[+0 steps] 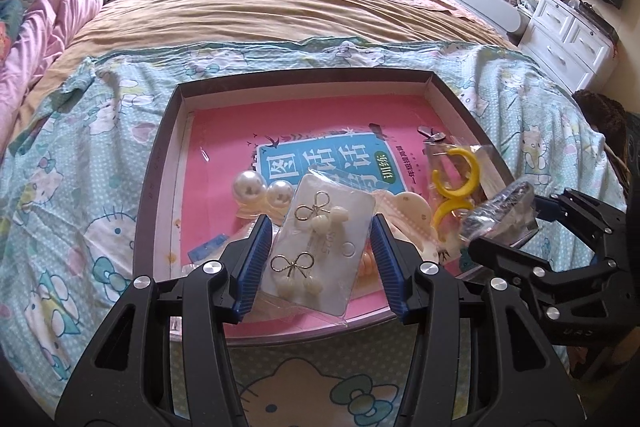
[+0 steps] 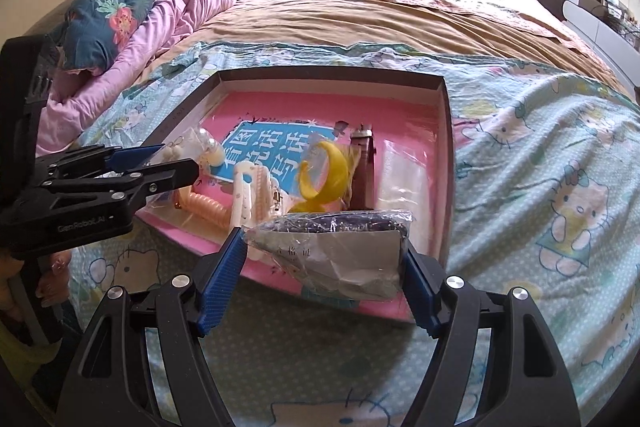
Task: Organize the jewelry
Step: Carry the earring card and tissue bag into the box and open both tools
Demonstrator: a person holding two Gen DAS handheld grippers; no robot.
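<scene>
My left gripper (image 1: 320,251) pinches a clear-bagged white card of 2 gold-bow pearl earrings (image 1: 320,247) over the dark shallow box (image 1: 160,163). My right gripper (image 2: 324,267) clamps a crinkled plastic packet of dark jewelry (image 2: 332,247) above the box's near edge; yellow hoops (image 1: 454,179) lie inside.

Left gripper (image 1: 320,247): black skeletal frame with cut-out slots, silver round screw heads at the pivots, blue ribbed pads lining both fingers. Right gripper (image 2: 324,267): same build. In the right view, white "GenRobot.AI" lettering marks the left unit's black body.
</scene>
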